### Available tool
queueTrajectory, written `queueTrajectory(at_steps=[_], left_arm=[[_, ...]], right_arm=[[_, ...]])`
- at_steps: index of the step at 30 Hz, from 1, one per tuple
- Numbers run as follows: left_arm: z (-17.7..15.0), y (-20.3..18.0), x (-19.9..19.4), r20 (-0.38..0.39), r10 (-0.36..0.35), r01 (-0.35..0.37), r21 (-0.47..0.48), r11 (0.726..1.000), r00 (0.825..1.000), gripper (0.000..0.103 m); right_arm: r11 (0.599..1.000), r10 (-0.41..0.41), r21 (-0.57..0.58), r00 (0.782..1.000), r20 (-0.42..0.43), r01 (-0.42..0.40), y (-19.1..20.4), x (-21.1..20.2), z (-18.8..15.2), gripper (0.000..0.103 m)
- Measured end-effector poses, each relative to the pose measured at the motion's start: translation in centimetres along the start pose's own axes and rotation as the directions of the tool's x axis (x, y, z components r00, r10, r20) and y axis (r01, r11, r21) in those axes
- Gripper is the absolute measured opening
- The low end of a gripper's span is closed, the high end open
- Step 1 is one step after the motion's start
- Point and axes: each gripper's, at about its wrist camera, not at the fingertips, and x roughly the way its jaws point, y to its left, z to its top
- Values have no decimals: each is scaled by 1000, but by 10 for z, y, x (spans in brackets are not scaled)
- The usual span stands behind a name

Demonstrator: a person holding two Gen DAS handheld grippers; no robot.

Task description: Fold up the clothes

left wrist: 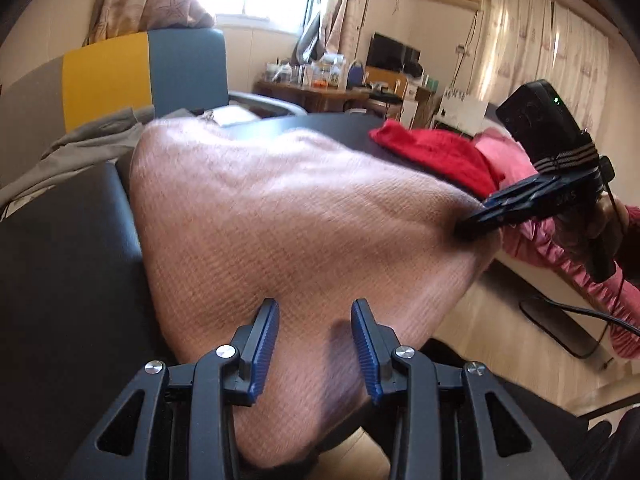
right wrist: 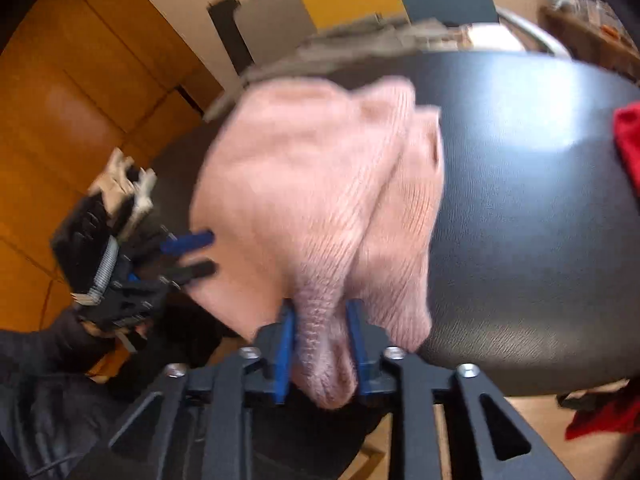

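Left gripper: fingers spread apart, pink knit cloth lying between and over them; whether the pads actually bite the fabric, cannot tell.
Right gripper: blue pads pinching a bunched fold of the same cloth.
Pink sweater: ribbed knit, lifted at its near edge by both grippers, far part draped on the black table; stretched between the two tools.
Person: a hand grips the right tool's handle, pink sleeve behind it.
Red garment: on the table's far right side, apart from the sweater.
Grey garment: at the table's far left edge, next to the sweater.
Background: blue-and-yellow chair back, cluttered desk, bright window.
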Motion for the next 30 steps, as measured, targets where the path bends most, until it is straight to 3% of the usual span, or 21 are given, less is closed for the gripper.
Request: queueTrajectory(at_steps=[3, 5, 13, 14, 17, 21, 23, 25, 26, 28, 30], left_arm=[[4, 0, -1, 22, -14, 15, -24, 1000, 1000, 37], [5, -3, -2, 30, -17, 17, -25, 1000, 999, 37], [17, -13, 3, 53, -1, -1, 33, 999, 999, 38], [18, -13, 4, 54, -1, -1, 38, 999, 999, 38], [21, -13, 5, 68, -1, -2, 38, 999, 998, 38], [24, -12, 6, 83, 10, -13, 36, 999, 997, 38], [20, -9, 12, 53, -26, 26, 11, 1000, 998, 38], [13, -9, 25, -13, -58, 58, -7, 998, 998, 38], [9, -10, 31, -43, -65, 65, -11, 998, 997, 37], [8, -13, 30, -32, -58, 58, -15, 998, 998, 38], [10, -11, 28, -29, -71, 70, -40, 997, 997, 38]], right_arm=[[999, 44, -11, 994, 98, -43, 1, -18, 20, 58], [998, 67, -9, 988, 141, -66, -7, -20, 34, 60], [985, 93, 143, 994, 51, -100, -47, 47, 71, 60], [979, 110, 169, 993, 47, -117, -50, 52, 73, 58], [982, 75, 169, 997, 30, -79, -49, 60, 77, 11], [997, -75, -29, 993, 88, 78, -12, 31, 90, 11], [988, -147, -33, 981, 124, 152, -19, 18, 89, 11], [976, -215, 33, 976, 43, 214, -48, 39, 75, 11], [976, -211, 60, 978, 1, 210, -60, 53, 66, 11], [981, -140, 147, 988, 72, 128, -75, 51, 54, 12], [978, -115, 188, 988, 99, 95, -81, 48, 50, 13]])
